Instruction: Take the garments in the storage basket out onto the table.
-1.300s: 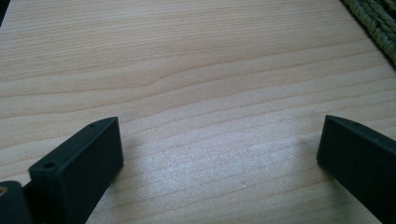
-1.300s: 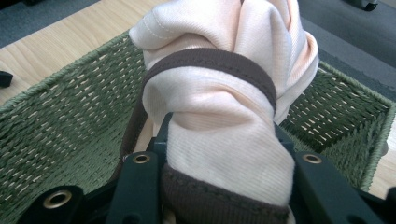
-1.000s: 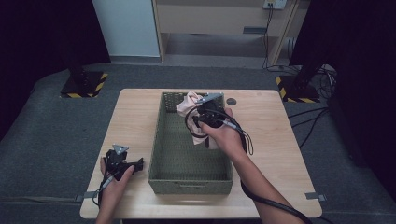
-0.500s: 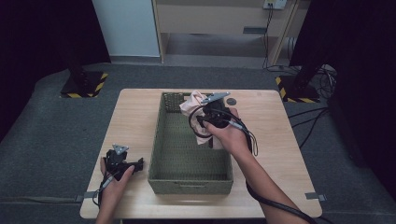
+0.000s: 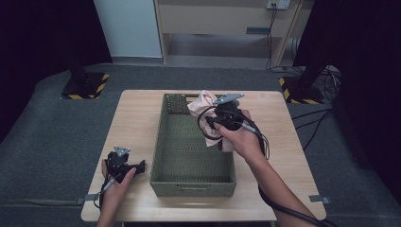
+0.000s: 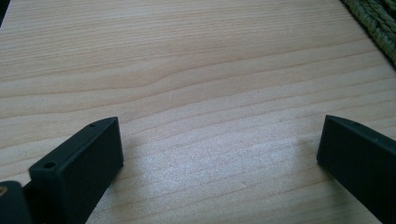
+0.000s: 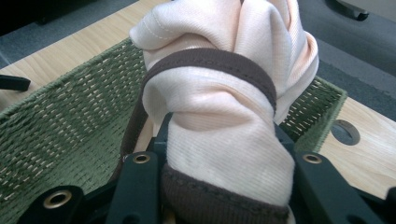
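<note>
The cloth, pale peach with a dark brown trim, is bunched up and held in the air over the far right part of the green woven basket, with folds hanging down toward the basket's inside. The right gripper has it: in the right gripper view its fingers are closed tight on the lower bundle of fabric, pinching it from both sides, and the basket's far wall and a strip of tabletop lie beyond.

The step in hand looks like handling the cloth at the basket, either lifting it clear or setting it in. To do it well, keep the grip firm on the thick bundle, and mind the hanging end so it does not snag on the woven rim.

The left gripper rests at the near left of the tabletop, just beside the basket. Its fingers stand wide apart and hold nothing, only bare wood between them.
</note>
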Available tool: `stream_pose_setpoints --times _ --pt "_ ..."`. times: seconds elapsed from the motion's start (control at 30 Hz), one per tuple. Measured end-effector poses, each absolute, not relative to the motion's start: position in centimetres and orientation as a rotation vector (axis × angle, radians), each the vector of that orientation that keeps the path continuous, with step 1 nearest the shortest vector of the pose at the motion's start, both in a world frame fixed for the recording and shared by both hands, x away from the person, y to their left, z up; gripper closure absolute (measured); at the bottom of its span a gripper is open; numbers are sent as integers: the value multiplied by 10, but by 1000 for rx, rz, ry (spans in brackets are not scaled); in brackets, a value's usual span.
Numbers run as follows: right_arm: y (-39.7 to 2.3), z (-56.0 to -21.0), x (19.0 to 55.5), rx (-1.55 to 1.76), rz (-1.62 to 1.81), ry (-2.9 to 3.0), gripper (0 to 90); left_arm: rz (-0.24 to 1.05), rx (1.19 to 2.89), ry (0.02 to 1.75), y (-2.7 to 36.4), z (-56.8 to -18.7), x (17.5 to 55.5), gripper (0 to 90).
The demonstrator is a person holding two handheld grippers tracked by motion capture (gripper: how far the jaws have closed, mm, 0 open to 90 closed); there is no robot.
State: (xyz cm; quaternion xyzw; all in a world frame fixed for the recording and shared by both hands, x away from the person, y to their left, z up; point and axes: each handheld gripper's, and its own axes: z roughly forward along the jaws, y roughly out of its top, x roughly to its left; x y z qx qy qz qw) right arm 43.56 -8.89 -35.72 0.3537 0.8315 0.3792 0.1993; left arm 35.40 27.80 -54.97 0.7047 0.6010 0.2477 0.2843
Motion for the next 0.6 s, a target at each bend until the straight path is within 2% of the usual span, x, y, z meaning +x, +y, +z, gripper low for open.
stream_pose_setpoints --times 0.6 --pt "-131 -353 428 1012 1096 2276 599 663 1885 1608 278 -550 354 0"
